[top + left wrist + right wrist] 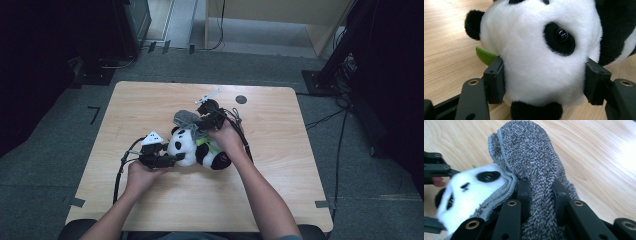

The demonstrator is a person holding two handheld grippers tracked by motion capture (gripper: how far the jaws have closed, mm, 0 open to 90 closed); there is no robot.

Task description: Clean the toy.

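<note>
The plush panda (192, 146) lies on its side near the middle of the worktop (150, 100), a little towards the near edge. The left tongs (172, 159) come at it from the left, and their two black pads are clamped on the panda's white head, one on each side, the plush bulging between them. The right tongs (200, 125) reach in from the far side, above the panda's body, and are pinched tight on a fold of the grey microfibre cloth (186, 119), which drapes over the top of the panda's head and trails towards the far edge.

The left gripper view shows what the high view is too small to give: the left tongs (544, 82) pressing into the fur of the panda (536, 50), one glossy eye in its black patch, a black ear at the upper left, and a green felt leaf (485, 55) poking out beside the left pad. The right gripper view shows the right tongs (540, 195) squeezing the cloth (529, 157), its shaggy pile and stitched hem resting against the panda (466, 192), whose face is blurred there.

In the high view a dark round mark (241, 99) sits on the worktop near its far edge. No brand, label or writing can be read anywhere.
</note>
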